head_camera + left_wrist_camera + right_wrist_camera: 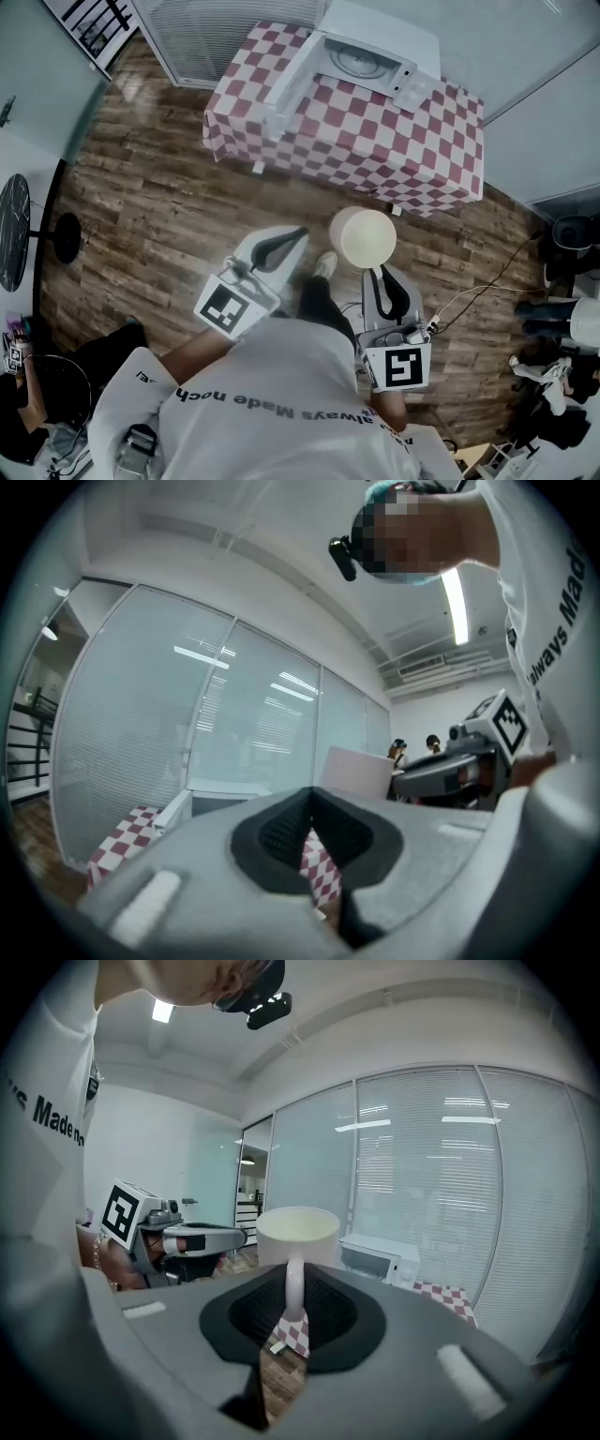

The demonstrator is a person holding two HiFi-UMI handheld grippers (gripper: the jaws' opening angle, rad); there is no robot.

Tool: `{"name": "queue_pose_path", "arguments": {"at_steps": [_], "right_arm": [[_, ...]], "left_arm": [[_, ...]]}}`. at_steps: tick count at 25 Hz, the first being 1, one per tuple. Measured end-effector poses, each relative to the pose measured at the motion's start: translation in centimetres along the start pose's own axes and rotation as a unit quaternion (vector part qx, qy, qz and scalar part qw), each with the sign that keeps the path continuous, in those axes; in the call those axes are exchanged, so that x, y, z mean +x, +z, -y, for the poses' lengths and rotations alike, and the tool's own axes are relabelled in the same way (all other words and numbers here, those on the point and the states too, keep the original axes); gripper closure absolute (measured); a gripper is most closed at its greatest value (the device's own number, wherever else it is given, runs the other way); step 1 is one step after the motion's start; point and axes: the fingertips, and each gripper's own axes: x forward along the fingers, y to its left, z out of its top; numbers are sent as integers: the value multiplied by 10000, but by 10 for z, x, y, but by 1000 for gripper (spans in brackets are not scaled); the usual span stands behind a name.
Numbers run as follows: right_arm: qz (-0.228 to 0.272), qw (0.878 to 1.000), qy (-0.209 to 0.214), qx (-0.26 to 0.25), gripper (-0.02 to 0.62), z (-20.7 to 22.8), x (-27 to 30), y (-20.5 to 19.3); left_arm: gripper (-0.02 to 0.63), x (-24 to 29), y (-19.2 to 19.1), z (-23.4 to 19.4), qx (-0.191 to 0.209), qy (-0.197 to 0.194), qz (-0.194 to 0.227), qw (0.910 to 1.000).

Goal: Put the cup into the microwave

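Note:
A cream cup is held above the wooden floor; my right gripper is shut on its handle. In the right gripper view the cup stands upright just past the jaws, its handle pinched between them. A white microwave sits at the back of the checkered table, its door swung open to the left; it also shows in the right gripper view, microwave. My left gripper is shut and empty, left of the cup. In the left gripper view the cup shows beyond the jaws.
The red-and-white checkered table stands ahead across a stretch of wooden floor. Glass walls with blinds rise behind it. Cables and shoes lie at the right; a round black stand is at the left.

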Motion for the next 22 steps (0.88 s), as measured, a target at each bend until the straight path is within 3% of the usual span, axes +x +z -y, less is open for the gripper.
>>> {"name": "queue_pose_path", "arguments": {"at_steps": [10, 22], "right_arm": [[218, 9997, -35, 143, 547, 111, 40, 5], [106, 9995, 305, 44, 548, 226, 70, -2]], "left_arm": [[603, 122, -3, -15, 63, -22, -50, 10000], [603, 242, 0, -27, 135, 211, -99, 9996]]}}
